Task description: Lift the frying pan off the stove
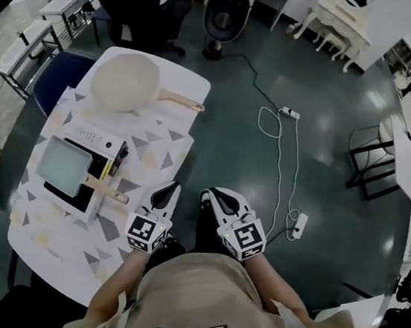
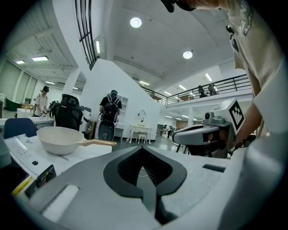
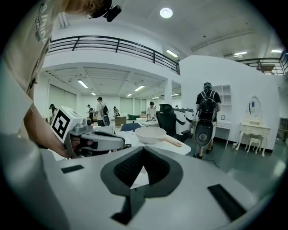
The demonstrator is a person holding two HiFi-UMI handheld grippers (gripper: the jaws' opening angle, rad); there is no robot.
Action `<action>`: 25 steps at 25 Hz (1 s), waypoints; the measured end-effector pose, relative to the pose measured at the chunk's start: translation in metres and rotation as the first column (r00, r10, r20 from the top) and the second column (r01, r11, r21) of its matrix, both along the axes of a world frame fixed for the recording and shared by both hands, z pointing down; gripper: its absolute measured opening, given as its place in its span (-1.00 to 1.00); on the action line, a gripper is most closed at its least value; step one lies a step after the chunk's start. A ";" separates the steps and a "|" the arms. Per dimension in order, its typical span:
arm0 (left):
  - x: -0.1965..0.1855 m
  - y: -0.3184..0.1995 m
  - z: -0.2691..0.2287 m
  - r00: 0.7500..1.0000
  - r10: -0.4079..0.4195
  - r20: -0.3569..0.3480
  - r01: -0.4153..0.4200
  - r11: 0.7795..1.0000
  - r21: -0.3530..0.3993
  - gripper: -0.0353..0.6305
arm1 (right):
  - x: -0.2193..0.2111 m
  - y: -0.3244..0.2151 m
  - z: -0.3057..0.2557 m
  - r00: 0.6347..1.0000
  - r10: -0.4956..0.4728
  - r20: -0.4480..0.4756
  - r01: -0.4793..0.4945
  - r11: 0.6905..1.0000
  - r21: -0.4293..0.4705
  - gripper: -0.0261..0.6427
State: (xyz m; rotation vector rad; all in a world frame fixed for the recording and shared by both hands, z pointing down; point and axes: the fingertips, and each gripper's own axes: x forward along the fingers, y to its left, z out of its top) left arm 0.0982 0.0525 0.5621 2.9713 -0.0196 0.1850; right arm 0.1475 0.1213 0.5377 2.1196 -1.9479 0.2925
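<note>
A square grey frying pan [image 1: 63, 165] with a wooden handle [image 1: 106, 190] rests on a white and black portable stove [image 1: 94, 141] at the left of the patterned table [image 1: 154, 147]. Both grippers hang close to my body, off the table's near corner and clear of the pan. My left gripper [image 1: 163, 198] is shut with nothing in it, its tip [image 2: 143, 151] pointing over the table. Beside it, my right gripper [image 1: 218, 200] is also shut and empty [image 3: 143, 151]. Each gripper shows in the other's view: the right gripper [image 2: 204, 134], the left gripper [image 3: 96, 142].
A round cream pan [image 1: 125, 80] with a wooden handle lies at the table's far end, also in both gripper views [image 2: 60, 139] [image 3: 153, 134]. A blue chair [image 1: 58, 74] stands behind the table. A power strip with cable [image 1: 283, 116] lies on the floor. People stand in the background.
</note>
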 end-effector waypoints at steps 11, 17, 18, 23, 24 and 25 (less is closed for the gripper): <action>0.008 -0.049 0.020 0.965 -0.234 0.121 0.236 0.972 -0.002 -0.90 | 0.017 -0.105 0.019 0.942 -0.321 0.099 0.320 0.947 0.023 -0.91; 0.014 -0.068 0.035 0.893 -0.401 0.202 0.415 0.909 -0.029 -0.90 | 0.028 -0.155 0.031 0.834 -0.544 0.092 0.542 0.839 0.050 -0.91; 0.012 -0.071 0.037 0.873 -0.438 0.212 0.455 0.889 -0.038 -0.90 | 0.028 -0.161 0.034 0.813 -0.573 0.102 0.571 0.820 0.054 -0.91; -0.003 -0.088 0.037 0.762 -0.605 0.232 0.628 0.777 -0.036 -0.90 | 0.020 -0.186 0.037 0.697 -0.708 0.115 0.706 0.705 0.059 -0.91; -0.006 -0.089 0.037 0.743 -0.628 0.231 0.653 0.756 -0.045 -0.90 | 0.017 -0.189 0.037 0.674 -0.729 0.115 0.728 0.683 0.058 -0.91; -0.008 -0.089 0.039 0.726 -0.647 0.231 0.674 0.736 -0.057 -0.90 | 0.013 -0.191 0.039 0.652 -0.749 0.116 0.748 0.661 0.062 -0.91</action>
